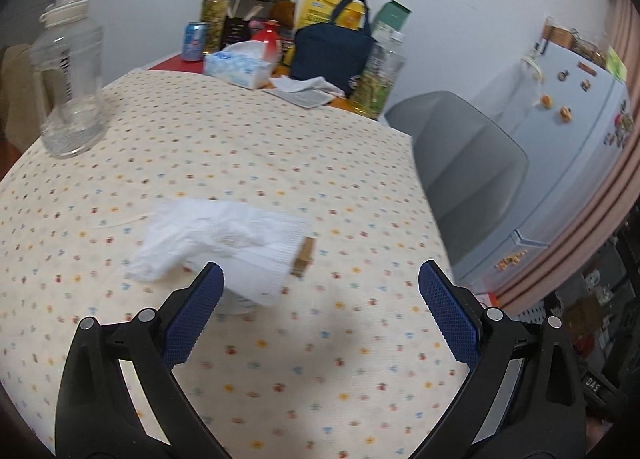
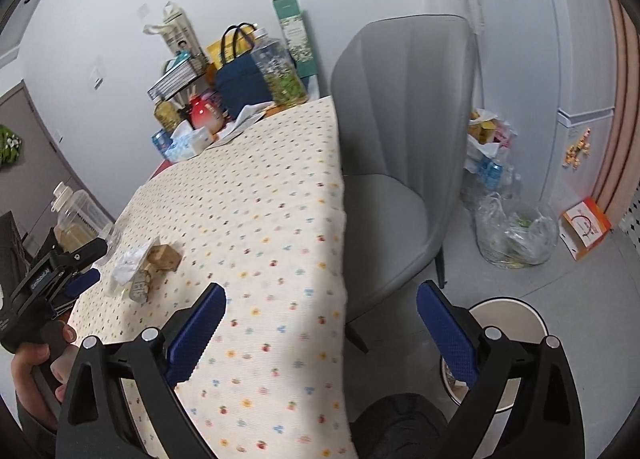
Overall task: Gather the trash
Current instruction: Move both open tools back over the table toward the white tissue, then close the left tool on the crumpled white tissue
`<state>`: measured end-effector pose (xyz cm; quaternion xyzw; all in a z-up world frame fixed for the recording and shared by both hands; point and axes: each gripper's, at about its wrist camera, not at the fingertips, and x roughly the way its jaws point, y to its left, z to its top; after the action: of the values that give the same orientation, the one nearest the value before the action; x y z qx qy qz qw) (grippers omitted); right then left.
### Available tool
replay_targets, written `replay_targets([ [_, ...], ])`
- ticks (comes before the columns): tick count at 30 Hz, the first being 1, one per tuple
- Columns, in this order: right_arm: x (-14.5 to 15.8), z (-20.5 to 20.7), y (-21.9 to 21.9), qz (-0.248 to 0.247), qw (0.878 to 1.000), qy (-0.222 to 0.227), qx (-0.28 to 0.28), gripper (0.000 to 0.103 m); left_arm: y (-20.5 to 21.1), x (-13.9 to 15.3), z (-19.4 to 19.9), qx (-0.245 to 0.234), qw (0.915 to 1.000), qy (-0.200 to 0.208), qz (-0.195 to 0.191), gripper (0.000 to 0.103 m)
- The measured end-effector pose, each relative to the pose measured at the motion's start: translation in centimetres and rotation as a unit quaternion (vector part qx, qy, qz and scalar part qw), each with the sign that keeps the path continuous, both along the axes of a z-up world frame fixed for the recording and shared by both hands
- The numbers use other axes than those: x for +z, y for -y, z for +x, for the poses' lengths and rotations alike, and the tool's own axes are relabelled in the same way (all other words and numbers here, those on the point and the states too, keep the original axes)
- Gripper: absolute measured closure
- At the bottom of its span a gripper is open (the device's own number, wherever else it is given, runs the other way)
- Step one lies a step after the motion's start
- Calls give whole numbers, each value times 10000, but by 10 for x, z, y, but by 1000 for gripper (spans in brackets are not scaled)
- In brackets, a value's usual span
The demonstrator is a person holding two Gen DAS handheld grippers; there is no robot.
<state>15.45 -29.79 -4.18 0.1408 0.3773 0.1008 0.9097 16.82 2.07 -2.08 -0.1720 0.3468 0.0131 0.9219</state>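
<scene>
A crumpled white tissue and wrapper point(image 1: 224, 239) lie on the dotted tablecloth point(image 1: 240, 147), with a small brown cardboard piece point(image 1: 303, 257) at their right edge. My left gripper point(image 1: 320, 299) is open and empty, just short of the tissue. In the right wrist view the same trash point(image 2: 132, 259) and a brown scrap point(image 2: 162, 257) lie at the table's left, with the left gripper point(image 2: 76, 279) beside them. My right gripper point(image 2: 320, 319) is open and empty above the table's near edge. A round bin point(image 2: 516, 323) stands on the floor below it.
A clear plastic bottle point(image 1: 72, 79) stands at the table's left. A tissue box point(image 1: 238, 67), a can point(image 1: 195, 41), a navy bag point(image 1: 334, 51) and jars crowd the far end. A grey chair point(image 2: 400, 163) stands beside the table. Plastic bags of trash point(image 2: 516, 231) lie on the floor by the fridge point(image 1: 568, 131).
</scene>
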Motion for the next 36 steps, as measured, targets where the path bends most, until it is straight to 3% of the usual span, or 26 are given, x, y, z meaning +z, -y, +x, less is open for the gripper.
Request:
replay_targets([
  [14,-6,12,-48,-43,9992,-70,395,9,-70,-27,-17,622,9974,-272,-227,7],
  [21,-9,12,-54,-99,9990,-102,429,9,-85,-41,-21,605,9970,-480,-113,15],
  [29,-16,13,-58,-83,9988,-167,449,9,-83,-55,-18,588,9927,-908,537,22],
  [36,-18,14,-51,-70,9990,-200,381,9,-81,-48,-3,598,9878,-905,1119,22],
])
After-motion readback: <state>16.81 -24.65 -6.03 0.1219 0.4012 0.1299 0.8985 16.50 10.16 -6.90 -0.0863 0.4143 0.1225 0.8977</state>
